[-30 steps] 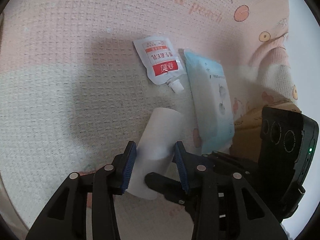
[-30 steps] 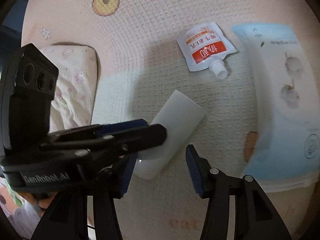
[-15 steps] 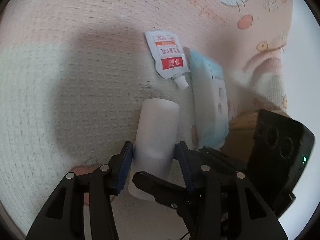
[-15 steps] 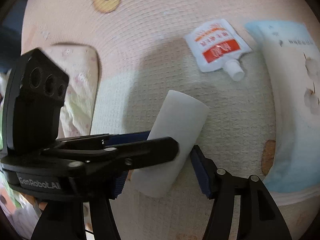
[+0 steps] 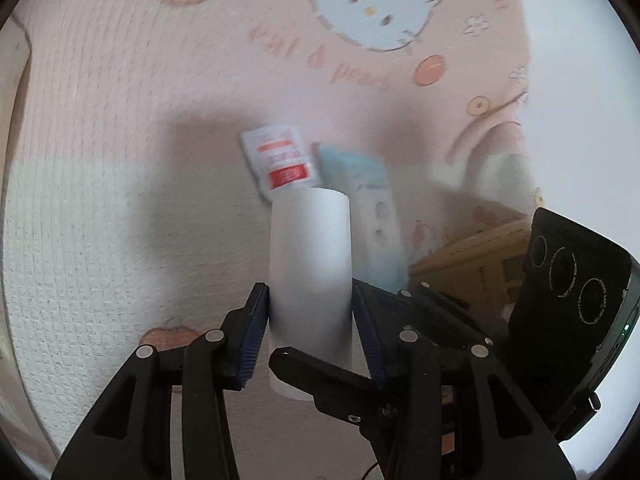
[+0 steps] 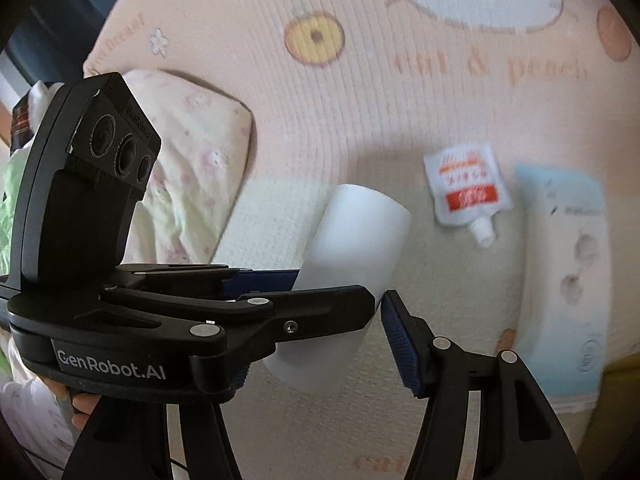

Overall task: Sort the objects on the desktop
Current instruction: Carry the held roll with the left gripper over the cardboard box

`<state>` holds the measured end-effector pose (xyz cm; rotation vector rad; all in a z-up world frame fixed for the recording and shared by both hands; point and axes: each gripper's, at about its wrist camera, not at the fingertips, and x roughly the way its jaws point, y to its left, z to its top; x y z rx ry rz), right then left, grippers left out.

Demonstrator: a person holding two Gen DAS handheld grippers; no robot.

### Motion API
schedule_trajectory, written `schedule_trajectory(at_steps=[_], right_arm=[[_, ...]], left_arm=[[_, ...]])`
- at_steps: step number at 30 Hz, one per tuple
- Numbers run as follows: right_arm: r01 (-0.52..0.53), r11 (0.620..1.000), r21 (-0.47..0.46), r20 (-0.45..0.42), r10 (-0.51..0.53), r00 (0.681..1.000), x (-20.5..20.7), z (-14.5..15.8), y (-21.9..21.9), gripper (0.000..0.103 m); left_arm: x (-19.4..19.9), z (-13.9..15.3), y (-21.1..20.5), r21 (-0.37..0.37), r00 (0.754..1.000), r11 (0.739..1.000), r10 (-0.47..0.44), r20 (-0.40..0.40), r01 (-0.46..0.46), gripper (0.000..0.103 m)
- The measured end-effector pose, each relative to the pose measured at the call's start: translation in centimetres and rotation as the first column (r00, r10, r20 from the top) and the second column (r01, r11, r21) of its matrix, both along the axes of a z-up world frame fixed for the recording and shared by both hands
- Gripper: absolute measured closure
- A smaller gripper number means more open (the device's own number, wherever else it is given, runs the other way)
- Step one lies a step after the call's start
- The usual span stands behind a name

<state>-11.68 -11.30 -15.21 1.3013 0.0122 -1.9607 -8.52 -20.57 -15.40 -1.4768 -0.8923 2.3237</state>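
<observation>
A plain white cylinder (image 5: 310,256) sticks out ahead of my left gripper (image 5: 312,312). The blue pads press on both its sides while the jaws are closing a little, and it hangs above the blanket. My right gripper (image 6: 324,304) comes in crosswise around the cylinder's (image 6: 360,240) lower part. Its right pad (image 6: 402,344) stands a sliver off the cylinder wall. Its left pad is hidden behind the left gripper's finger (image 6: 304,304). One right finger (image 5: 320,376) crosses in front of the cylinder in the left wrist view.
On the pink and cream cartoon blanket (image 5: 120,120) lie a white-and-red spout pouch (image 6: 468,192) and a light blue wipes pack (image 6: 568,264) beside it. A pale floral pillow (image 6: 192,168) sits at the left. A yellowish box (image 5: 472,264) stands beyond the wipes pack.
Both grippers have risen and the cylinder has come up off the blanket with them. The right jaws widened and now straddle the cylinder. The pouch and the wipes pack stayed put.
</observation>
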Motion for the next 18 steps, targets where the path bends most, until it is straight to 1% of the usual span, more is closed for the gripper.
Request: schedule_trajectory(at_steps=[2, 4, 8, 10, 14, 18], right_arm=[[0.004, 1.0, -0.006, -0.026, -0.005, 1.0, 0.3, 0.9, 0.5, 0.045], [0.011, 1.0, -0.009, -0.074, -0.012, 0.997, 0.8, 2.2, 1.3, 0.045], [0.026, 0.999, -0.019, -0.104, -0.028, 0.994, 1.1, 4.1, 2.2, 0.045], [0.036, 0.999, -0.026, -0.127, -0.039, 0.991, 1.3, 5.4, 3.4, 0.045], [0.068, 0.996, -0.057, -0.164, -0.077, 0.983, 1.5, 7.6, 6.1, 0.045], [0.096, 0.992, -0.086, -0.21, -0.112, 0.971, 1.9, 9.7, 9.0, 0.045]], left_arm=[[0.3, 1.2, 0.5, 0.006, 1.0, 1.0, 0.011, -0.028, -0.011, 0.057], [0.5, 2.4, 1.3, -0.014, 0.998, 1.0, 0.007, -0.055, -0.007, 0.057], [0.6, 5.2, 3.3, -0.036, 0.992, 0.999, -0.014, -0.126, 0.009, 0.057], [0.5, 6.3, 4.2, -0.047, 0.989, 0.999, -0.025, -0.146, 0.018, 0.057], [0.1, 9.3, 6.9, -0.093, 0.976, 0.994, -0.067, -0.207, 0.049, 0.057], [-0.3, 11.7, 10.0, -0.133, 0.961, 0.988, -0.116, -0.252, 0.084, 0.057]])
